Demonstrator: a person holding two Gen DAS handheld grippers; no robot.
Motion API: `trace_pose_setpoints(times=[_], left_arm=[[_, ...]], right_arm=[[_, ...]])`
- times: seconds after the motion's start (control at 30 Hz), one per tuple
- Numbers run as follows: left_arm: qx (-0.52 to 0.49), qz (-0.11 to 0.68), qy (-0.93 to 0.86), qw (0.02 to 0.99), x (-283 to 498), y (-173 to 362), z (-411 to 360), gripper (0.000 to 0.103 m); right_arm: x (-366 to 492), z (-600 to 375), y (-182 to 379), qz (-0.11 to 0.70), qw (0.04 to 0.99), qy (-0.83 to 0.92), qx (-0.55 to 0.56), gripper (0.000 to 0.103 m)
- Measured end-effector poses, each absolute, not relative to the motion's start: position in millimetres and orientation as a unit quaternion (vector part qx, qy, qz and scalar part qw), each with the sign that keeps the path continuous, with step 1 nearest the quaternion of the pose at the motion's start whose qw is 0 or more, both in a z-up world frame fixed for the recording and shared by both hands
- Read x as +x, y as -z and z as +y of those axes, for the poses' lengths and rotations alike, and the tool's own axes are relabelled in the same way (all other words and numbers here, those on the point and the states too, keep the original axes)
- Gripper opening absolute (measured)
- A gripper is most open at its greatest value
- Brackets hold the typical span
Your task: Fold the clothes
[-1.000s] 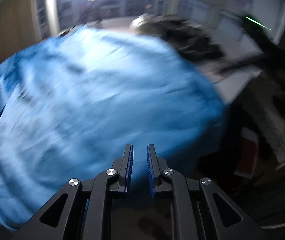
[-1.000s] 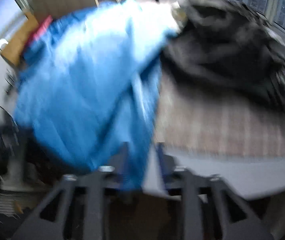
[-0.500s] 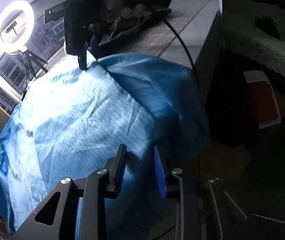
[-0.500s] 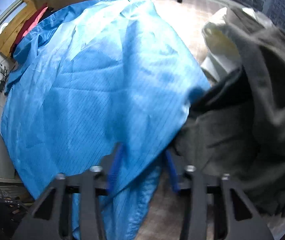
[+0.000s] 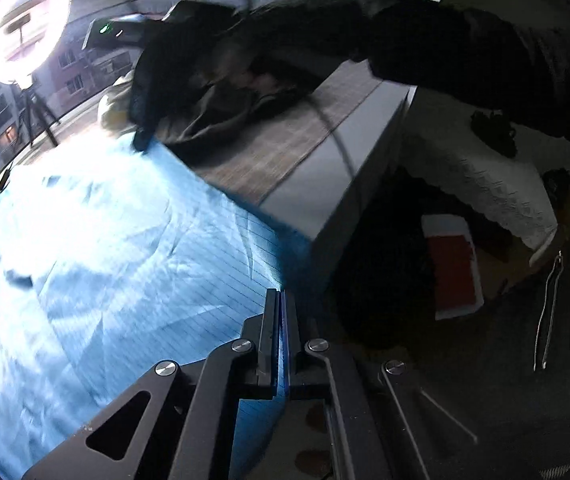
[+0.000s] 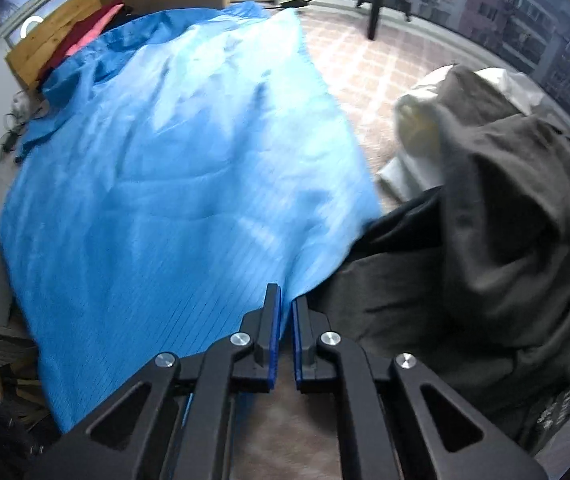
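Observation:
A large blue pinstriped garment (image 5: 97,264) (image 6: 173,168) lies spread over the table, its near edge hanging over the side. My left gripper (image 5: 282,296) is shut on that edge near the table's corner, with the cloth pinched between its blue pads. My right gripper (image 6: 287,300) is shut on another corner of the blue garment, beside a heap of dark clothes. In the left wrist view the right gripper (image 5: 141,142) shows as a dark tool pressing down on the far corner, held by a hand in a dark sleeve (image 5: 425,36).
A pile of dark grey clothes (image 6: 493,240) with a white piece (image 6: 417,128) lies right of the blue garment on the checked tablecloth (image 6: 365,68). The table edge (image 5: 349,168) drops to a dark floor with a red box (image 5: 455,272). A ring light (image 5: 21,28) stands behind.
Both grippers have closed on the blue garment's edge; half a second ago their jaws stood apart over it. Both hands have shifted sideways along the cloth.

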State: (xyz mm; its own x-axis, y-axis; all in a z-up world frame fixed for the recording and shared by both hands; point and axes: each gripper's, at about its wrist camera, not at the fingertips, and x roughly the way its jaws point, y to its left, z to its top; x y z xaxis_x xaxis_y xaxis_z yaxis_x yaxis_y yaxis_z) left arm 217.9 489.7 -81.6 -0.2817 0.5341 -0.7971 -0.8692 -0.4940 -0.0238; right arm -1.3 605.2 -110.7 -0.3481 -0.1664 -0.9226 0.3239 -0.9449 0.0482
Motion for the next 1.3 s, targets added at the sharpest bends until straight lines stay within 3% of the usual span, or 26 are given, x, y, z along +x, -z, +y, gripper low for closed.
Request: trace_pose_setpoints(times=[0.1,0.17,0.23,0.33,0.43,0.67,0.8,0.97,1.03,1.1,1.3], left_arm=[[-0.442,0.171,-0.745,0.47,203.0,103.8,509.9,0.011],[-0.473,0.197,-0.73,0.452,204.7,114.8,514.4,0.012],[-0.464,0.191,-0.741,0.447,208.5,103.7,498.6,0.012],[-0.46,0.168,-0.764,0.42,204.7,84.9,466.4,0.014],[-0.47,0.143,-0.795,0.355,181.6,82.7,431.4,0.023],[-0.517,0.083,-0.815,0.249,126.8,117.7,383.8,0.023],[-0.497,0.062,-0.831,0.242,131.8,95.5,356.2,0.023],[-0.475,0.051,-0.866,0.149,155.8,57.4,253.6,0.026],[-0.475,0.048,-0.872,0.104,161.2,50.9,212.0,0.03],[-0.482,0.041,-0.874,0.049,162.9,50.1,153.4,0.033],[-0.499,0.032,-0.863,-0.066,135.0,67.9,1.0,0.037]], right_arm=[[-9.1,615.3,123.4,0.081,0.153,0.804,0.569,0.006],[-10.3,621.1,114.8,0.081,0.152,0.806,0.567,0.008],[-10.3,628.6,95.8,0.075,0.143,0.821,0.548,0.016],[-11.9,629.1,69.8,0.075,0.137,0.846,0.51,0.017],[-29.9,598.3,82.1,0.089,0.164,0.841,0.508,0.018],[-69.6,596.8,140.1,0.101,0.169,0.808,0.556,0.019],[-68.6,593.2,136.7,0.116,0.157,0.822,0.534,0.02],[-40.7,584.6,73.9,0.113,0.193,0.84,0.495,0.022],[-24.7,573.5,46.2,0.098,0.218,0.846,0.477,0.038],[-13.7,555.1,22.7,0.088,0.242,0.85,0.459,0.045],[10.3,454.5,-7.8,0.096,0.287,0.841,0.448,0.046]])
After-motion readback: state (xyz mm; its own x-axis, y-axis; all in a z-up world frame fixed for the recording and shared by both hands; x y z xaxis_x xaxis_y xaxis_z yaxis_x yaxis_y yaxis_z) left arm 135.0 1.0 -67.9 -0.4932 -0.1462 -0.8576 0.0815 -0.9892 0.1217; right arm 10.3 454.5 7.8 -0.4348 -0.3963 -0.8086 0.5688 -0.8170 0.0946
